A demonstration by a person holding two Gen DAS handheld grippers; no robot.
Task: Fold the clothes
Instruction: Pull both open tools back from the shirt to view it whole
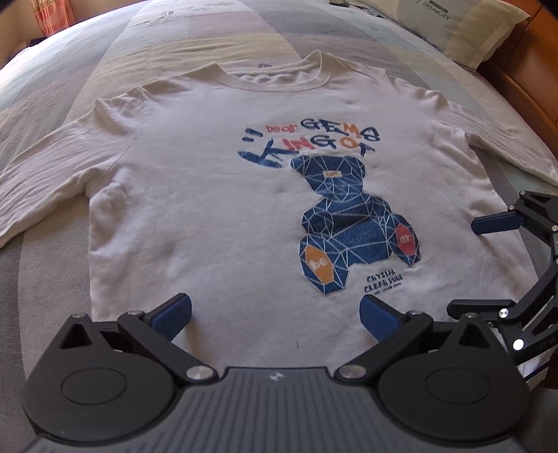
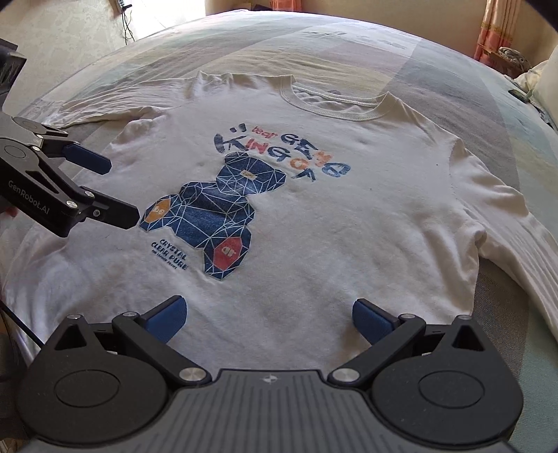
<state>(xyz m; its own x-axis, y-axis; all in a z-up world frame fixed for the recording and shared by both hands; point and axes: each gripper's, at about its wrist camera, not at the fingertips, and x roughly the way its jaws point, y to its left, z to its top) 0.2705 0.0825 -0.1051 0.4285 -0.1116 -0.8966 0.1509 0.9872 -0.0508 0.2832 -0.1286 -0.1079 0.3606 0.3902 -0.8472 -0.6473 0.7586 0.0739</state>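
Observation:
A white long-sleeved shirt point(image 1: 209, 195) with a blue bear print point(image 1: 352, 223) lies flat, front up, on the bed, both sleeves spread out; the right wrist view shows the shirt point(image 2: 348, 223) too. My left gripper point(image 1: 275, 313) hovers open over the shirt's lower hem, left of the print, nothing between its fingers. My right gripper point(image 2: 268, 315) is open above the hem as well, to the right of the bear. Each gripper shows in the other's view: the right gripper point(image 1: 481, 265) at the shirt's right edge, the left gripper point(image 2: 118, 188) near the bear's foot.
The bed point(image 1: 42, 104) carries a pastel patchwork cover. A pillow point(image 1: 453, 24) lies at the far right by a wooden bed frame point(image 1: 523, 90). Orange curtains point(image 2: 495, 31) hang beyond the bed. A small dark object point(image 2: 519, 94) rests near the bed's right edge.

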